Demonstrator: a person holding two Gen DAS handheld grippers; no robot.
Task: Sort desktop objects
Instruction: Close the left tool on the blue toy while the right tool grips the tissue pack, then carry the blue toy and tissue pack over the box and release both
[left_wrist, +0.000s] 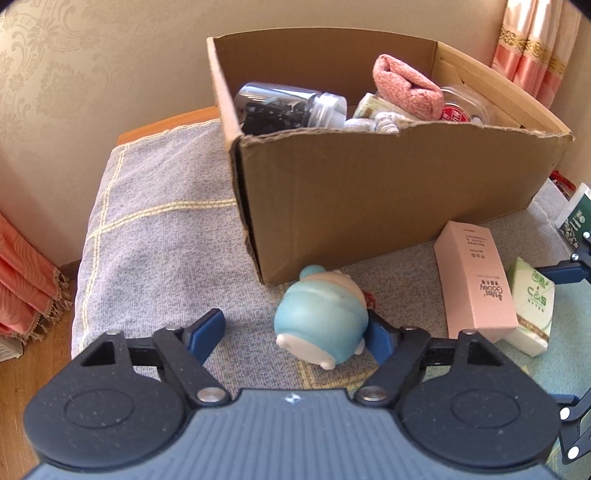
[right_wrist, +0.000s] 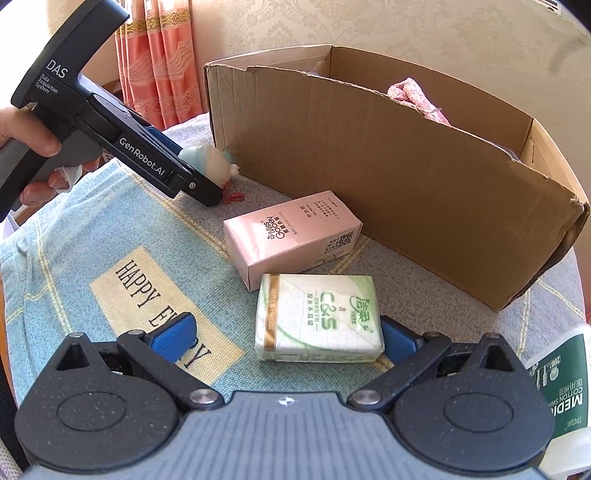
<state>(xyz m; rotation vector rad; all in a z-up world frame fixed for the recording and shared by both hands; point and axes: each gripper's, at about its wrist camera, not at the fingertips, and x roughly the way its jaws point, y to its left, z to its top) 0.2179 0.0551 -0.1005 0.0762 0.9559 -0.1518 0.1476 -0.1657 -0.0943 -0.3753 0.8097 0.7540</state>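
Left gripper: jaws partly open; the blue pads stand either side of the toy. The right-hand pad lies against or just beside the toy's flank; the left-hand pad stands clear of it. No firm hold is visible.
Toy figure: pale blue and white, lying on its side on the surface, between the left gripper's fingers and nearer the right-hand one.
Right gripper: jaws wide open, holding nothing. The tissue pack sits between the fingers, close to the right-hand pad; contact cannot be told.
Tissue pack: green and white, flat on the surface, just ahead of the right gripper.
Pink carton: lying on its side just beyond the tissue pack, touching or nearly touching it; to the right of the left gripper.
Cotton swab tub: green and white, at the right gripper's far right, partly out of frame.
Surface: covered by a grey and light blue cloth with yellow lines and printed lettering.
Hand: grips the left gripper's handle, seen ahead and to the left of the right gripper.
Cardboard box: open-topped, beyond both grippers, its near wall just behind the toy and the pink carton.
Box contents: a dark jar lying on its side, a pink cloth, a clear container with a red label and other small items.
Curtain: salmon pink, behind the box.
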